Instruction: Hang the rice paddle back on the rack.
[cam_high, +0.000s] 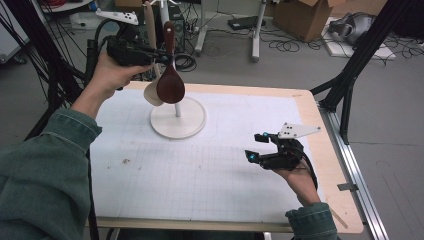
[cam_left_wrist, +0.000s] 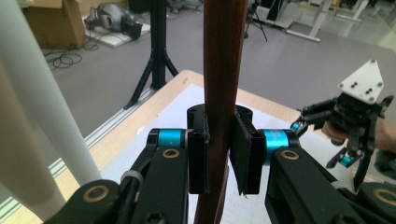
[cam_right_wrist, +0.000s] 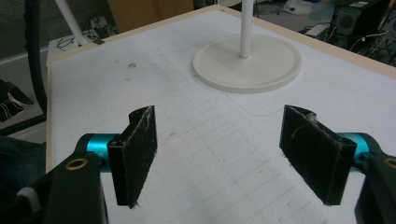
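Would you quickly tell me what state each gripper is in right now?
Left gripper: closed on the dark wooden spoon, gripping its handle.
Right gripper: open, holding nothing, above the table.

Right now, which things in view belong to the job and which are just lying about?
In the job:
- dark wooden spoon
- left claw clamped on its handle
- white stand

Lying about:
- cardboard box
- floor cables
- right claw, open, idle

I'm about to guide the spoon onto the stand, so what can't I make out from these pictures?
- Stand top: high view, the stand pole's upper end sits behind the spoon and the left hand-held gripper.
- Spoon bowl and handle tip: left gripper view, cut off by the edges.
- Pale spoon behind the dark one: high view, mostly covered.
- Stand pole: right gripper view, cut off at the top edge.
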